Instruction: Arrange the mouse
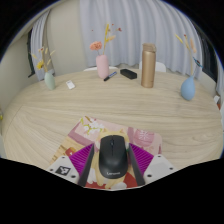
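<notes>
Round wooden table (60,120), tongs (111,172) closed around black mouse (112,158), floral mat (95,130) beneath

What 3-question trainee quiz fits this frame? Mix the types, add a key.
1. True or false: the mouse lies between the tongs.
2. Which stands beside the pink vase? A) dark flat item B) kettle C) laptop
3. Fill in: beyond the mouse, across the table, the tall tan thing is a ____.

Key: 1 true; 2 A; 3 bottle.
</notes>
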The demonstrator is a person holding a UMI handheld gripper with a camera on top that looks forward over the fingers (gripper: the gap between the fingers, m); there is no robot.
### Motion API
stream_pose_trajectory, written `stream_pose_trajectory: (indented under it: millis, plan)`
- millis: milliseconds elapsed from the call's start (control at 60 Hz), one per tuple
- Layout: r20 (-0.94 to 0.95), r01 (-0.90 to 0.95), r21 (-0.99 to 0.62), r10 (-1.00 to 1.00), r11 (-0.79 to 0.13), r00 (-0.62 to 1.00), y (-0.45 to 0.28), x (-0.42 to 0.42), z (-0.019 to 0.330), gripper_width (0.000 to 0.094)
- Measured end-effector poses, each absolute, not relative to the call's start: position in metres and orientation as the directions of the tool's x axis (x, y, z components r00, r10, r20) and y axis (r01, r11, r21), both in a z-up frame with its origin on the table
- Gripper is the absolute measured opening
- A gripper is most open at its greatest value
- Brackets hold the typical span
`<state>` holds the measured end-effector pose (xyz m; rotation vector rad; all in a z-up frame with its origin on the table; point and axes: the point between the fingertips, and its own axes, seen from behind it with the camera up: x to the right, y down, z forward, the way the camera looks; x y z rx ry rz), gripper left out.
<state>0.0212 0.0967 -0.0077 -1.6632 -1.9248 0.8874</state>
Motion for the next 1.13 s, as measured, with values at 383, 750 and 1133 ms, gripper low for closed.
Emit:
stream_pose_trajectory:
  millis: [383, 750, 1133]
  plan:
    - [-0.05, 0.694, -0.72, 0.994, 0.03, -0.094, 0.174, 0.111, 0.089, 0.0851]
    - [-0.022, 0.682, -0.731, 1.0, -0.024, 0.012, 0.252, 0.22, 0.13, 0.0853]
    - [-0.014, 0.674, -0.739, 1.0, -0.011, 0.0, 0.259, 0.285, 0.142, 0.0853]
